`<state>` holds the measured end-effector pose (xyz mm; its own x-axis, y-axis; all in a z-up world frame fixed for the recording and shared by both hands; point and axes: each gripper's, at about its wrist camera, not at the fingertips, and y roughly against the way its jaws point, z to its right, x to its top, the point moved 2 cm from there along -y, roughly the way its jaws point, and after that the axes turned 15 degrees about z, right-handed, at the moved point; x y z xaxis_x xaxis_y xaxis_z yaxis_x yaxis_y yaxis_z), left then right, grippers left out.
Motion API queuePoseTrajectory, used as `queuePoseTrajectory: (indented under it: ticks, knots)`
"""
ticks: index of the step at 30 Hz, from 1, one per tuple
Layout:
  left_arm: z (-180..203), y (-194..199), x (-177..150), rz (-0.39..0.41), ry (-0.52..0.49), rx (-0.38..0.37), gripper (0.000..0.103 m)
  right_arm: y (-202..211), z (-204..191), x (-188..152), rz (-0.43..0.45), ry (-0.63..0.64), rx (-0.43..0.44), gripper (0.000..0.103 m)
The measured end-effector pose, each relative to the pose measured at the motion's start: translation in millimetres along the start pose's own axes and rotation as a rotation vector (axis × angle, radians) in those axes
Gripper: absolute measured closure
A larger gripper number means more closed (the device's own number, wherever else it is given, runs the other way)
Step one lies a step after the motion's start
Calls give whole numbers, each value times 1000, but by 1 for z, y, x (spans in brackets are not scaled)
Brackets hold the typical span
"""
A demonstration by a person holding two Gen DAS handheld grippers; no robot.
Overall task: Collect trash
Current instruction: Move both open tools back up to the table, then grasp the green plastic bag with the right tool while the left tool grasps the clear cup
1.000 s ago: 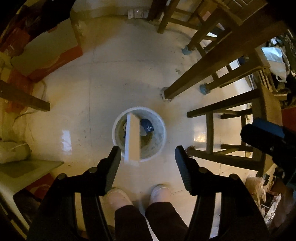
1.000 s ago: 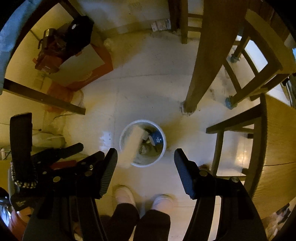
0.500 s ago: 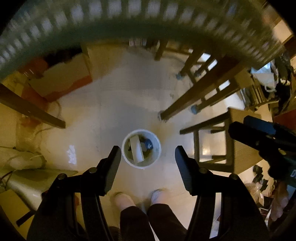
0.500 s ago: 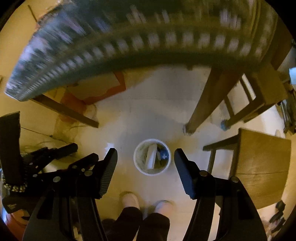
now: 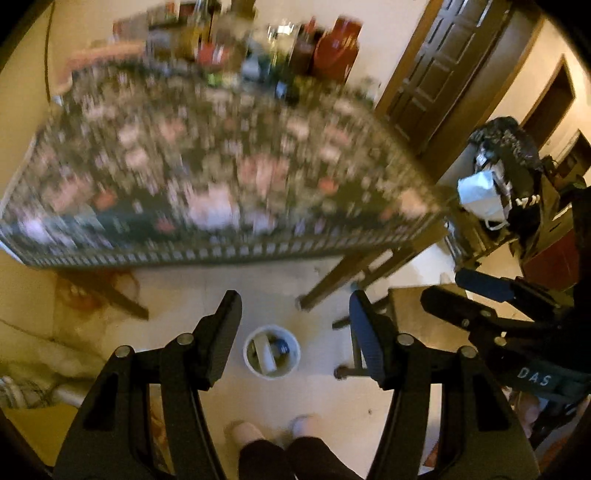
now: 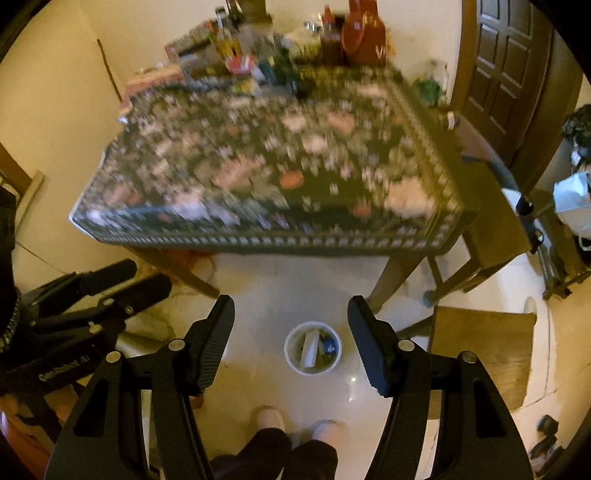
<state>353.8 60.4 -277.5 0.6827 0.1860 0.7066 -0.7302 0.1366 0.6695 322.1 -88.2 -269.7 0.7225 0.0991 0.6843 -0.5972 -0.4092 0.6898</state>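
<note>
A white round trash bin (image 5: 272, 355) (image 6: 312, 348) stands on the pale floor far below both grippers. It holds a white flat box on end and a dark blue item. My left gripper (image 5: 293, 314) is open, nothing between its fingers. My right gripper (image 6: 291, 317) is open and empty too. Each gripper shows in the other's view: the right one (image 5: 491, 317) at the right edge, the left one (image 6: 85, 295) at the left edge. A table with a dark flowered cloth (image 5: 221, 177) (image 6: 277, 173) fills the upper half, blurred by motion.
Bottles, a red bag (image 6: 364, 33) and other items crowd the table's far side. A wooden stool (image 6: 484, 350) stands right of the bin. A dark wooden door (image 6: 506, 66) is at the back right. The person's feet (image 5: 273, 430) are near the bin.
Both grippers have risen from under the table to above its top. The bin has shrunk in both views and the tabletop has come into sight. The jaws kept the same width.
</note>
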Motion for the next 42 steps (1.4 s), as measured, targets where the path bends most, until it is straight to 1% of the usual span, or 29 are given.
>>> queuePoseTrajectory:
  ticks: [7,12,15,17,18,19,21,22,23,24,25,26,29,35,38,42]
  knots:
    - [12,79,55,140,-42,-44,43,68,-27,47,126,18,-25,43]
    - [10,137,88,250,-93,-57,43,120,-48,77,246,38,-54,43]
    - [9,166,102,317,-118,-57,43,145,-62,90,318,51,-65,43]
    - [7,185,110,367,-129,-58,43,154,-68,95,353,58,-73,37]
    - [6,193,113,391,-129,-60,43,161,-73,99,381,65,-77,31]
    - [5,200,116,409,-126,-60,42,165,-76,101,398,69,-80,28]
    - [4,209,120,438,-121,-56,37,175,-82,107,450,89,-88,27]
    - [3,213,123,455,-123,-49,34,176,-84,108,462,98,-92,23]
    - [3,214,124,462,-126,-42,32,177,-86,111,474,109,-98,20]
    - [2,215,126,465,-129,-35,26,177,-87,113,487,117,-105,17]
    - [2,214,129,465,-131,-28,20,178,-88,115,502,125,-114,16]
    - [2,213,131,468,-131,-27,18,177,-87,117,511,128,-117,16]
    - [2,204,140,471,-125,-11,17,167,-80,125,510,130,-106,16]
    - [11,163,164,453,-92,28,17,149,-55,145,492,128,-66,16]
    - [20,140,180,449,-85,52,17,135,-37,164,475,131,-42,16]
    - [33,109,206,442,-78,74,17,122,-9,196,479,142,-19,16]
